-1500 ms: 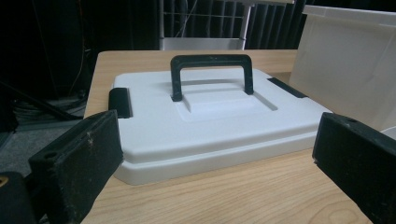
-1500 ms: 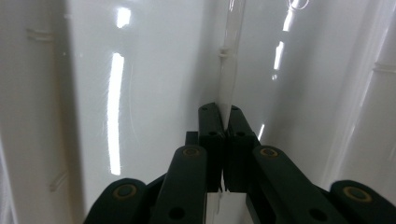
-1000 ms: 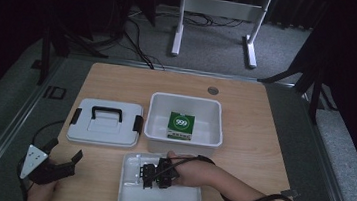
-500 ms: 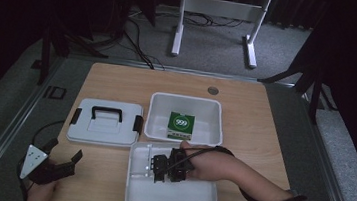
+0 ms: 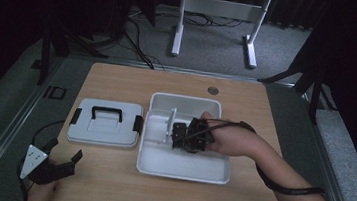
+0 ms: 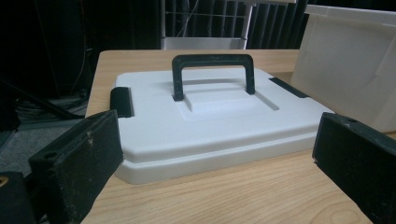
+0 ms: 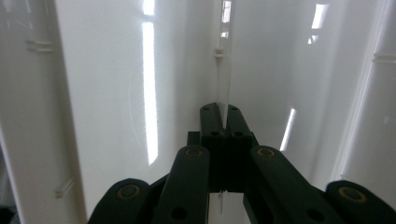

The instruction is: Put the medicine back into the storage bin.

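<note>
Here, a white tray [image 5: 179,166] hangs above the white bin [image 5: 186,101] mid-table, its thin divider [image 7: 223,81] pinched tight by the right gripper [image 5: 179,135]. Left of it lies the handled lid [image 5: 105,123]. The left gripper [image 5: 62,156] rests near the table's [image 5: 107,183] front-left corner, fingers wide, holding nothing.

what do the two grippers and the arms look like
Both grippers are black. The left gripper has blocky rectangular jaws with scuffed pads and a grey three-cornered plate on top. The right gripper has slim linkage arms with brass-coloured pivot pins. A black cable loops along the right forearm. No sleeves show on the forearms.
</note>
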`<state>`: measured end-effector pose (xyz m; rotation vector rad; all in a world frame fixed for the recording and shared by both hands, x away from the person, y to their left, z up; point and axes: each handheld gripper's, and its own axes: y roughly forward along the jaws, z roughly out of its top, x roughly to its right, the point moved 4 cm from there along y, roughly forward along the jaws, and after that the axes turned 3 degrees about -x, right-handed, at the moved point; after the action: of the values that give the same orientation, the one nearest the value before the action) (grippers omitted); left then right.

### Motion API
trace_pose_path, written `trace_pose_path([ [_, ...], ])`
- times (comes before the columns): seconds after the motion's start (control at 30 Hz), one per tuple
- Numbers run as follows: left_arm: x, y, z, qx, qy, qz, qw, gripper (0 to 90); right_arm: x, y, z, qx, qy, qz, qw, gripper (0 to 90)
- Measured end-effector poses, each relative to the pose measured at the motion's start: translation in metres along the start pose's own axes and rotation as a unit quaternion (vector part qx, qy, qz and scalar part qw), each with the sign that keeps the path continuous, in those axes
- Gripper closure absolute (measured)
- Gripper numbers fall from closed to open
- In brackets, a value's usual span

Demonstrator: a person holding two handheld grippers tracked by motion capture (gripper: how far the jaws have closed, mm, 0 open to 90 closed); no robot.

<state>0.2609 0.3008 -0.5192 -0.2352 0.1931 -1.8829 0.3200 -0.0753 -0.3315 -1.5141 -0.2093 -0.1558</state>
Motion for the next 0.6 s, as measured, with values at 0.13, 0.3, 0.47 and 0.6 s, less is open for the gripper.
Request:
trace_pose_path([
  [0.13, 0.000, 0.000, 0.000, 0.001, -0.002, -0.001, 1.0000, 1.4, 0.022, 0.005, -0.003, -0.003, 0.013, -0.004, 0.9999, 89.1],
  [0.3, 0.000, 0.000, 0.000, 0.001, -0.002, -0.002, 1.0000, 1.4, 0.049, 0.018, -0.007, -0.017, 0.026, -0.004, 0.9995, 89.2],
  [0.47, 0.000, 0.000, 0.000, 0.001, -0.003, -0.001, 1.0000, 1.4, 0.074, 0.029, -0.009, -0.025, 0.035, -0.004, 0.9991, 89.1],
  [0.6, 0.000, 0.000, 0.000, 0.002, -0.003, -0.001, 1.0000, 1.4, 0.091, 0.038, -0.009, -0.034, 0.035, 0.001, 0.9988, 89.1],
])
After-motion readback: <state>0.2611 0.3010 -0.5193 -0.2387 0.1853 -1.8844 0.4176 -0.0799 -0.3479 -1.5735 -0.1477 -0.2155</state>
